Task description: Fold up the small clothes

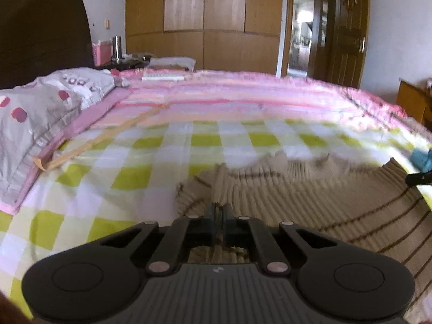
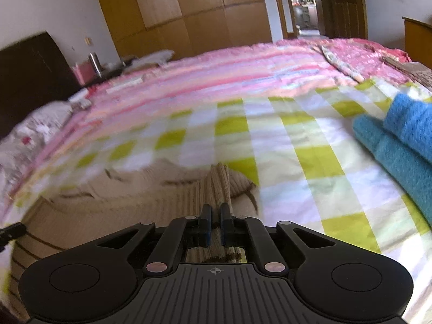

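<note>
A beige ribbed knit garment with thin dark stripes lies spread on the green-and-white checked bedsheet. My left gripper is shut on a pinched-up fold at the garment's left side. In the right wrist view the same beige garment fills the lower left, and my right gripper is shut on a raised ridge of its right edge. The tip of the other gripper shows at the far edge of each view. The cloth under both grippers is lifted slightly off the sheet.
A folded blue towel-like cloth lies on the sheet to the right. A grey pillow with pink dots sits at the left by the dark headboard. A pink striped quilt covers the far half of the bed; a wooden wardrobe and an open doorway stand behind.
</note>
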{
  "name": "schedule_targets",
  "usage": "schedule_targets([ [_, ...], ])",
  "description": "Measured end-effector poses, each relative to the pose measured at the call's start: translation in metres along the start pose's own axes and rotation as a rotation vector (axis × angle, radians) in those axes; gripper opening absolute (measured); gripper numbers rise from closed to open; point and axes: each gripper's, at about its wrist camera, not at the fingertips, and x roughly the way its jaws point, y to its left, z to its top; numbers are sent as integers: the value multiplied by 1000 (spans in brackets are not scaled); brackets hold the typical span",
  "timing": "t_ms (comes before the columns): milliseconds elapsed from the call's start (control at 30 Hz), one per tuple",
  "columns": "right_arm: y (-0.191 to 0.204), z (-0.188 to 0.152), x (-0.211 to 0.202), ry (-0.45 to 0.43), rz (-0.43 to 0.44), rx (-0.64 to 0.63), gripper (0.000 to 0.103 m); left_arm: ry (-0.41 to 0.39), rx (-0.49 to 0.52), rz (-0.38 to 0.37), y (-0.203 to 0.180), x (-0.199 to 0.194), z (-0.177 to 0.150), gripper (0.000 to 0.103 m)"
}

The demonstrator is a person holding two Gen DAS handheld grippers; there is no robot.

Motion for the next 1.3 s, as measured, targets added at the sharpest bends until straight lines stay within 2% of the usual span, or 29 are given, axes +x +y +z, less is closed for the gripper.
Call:
schedule_targets([
  [167,7,20,-22,-104,48,29,5,-87,-73,14,22,-15,18,12],
  [233,8,25,-22,-141,47,41,5,-93,-84,31,28,-12,20,12],
  [333,3,21,3,-108,-8,50,5,-45,-68,68,30,8,9,12],
  [433,-8,3,30,-24,-64,65,5,13,-31,92,26,25,-9,12],
  [500,-9,-8,38,-7,-86,44,5,28,-7,111,24,32,-19,13],
  [633,-7,-7,38,-3,-87,28,7,22,7,127,22,32,-19,14],
  [700,-5,-3,36,5,-77,16,12,17,-4,129,22,28,-16,15],
  [900,1,-2,8,-36,-53,-6,12,-27,-18,147,20,2,-7,15],
  [1067,-2,-6,0,-27,-41,-7,12,-78,-2,114,3,-30,-8,15],
  [1167,-5,-17,12,37,-72,-15,13,-35,56,62,-17,-34,-21,16],
  [1233,-8,-24,14,30,-75,-7,13,15,113,47,-33,-30,-33,16],
  [1300,-9,-23,9,28,-67,9,14,62,130,35,-41,-25,-43,16],
])
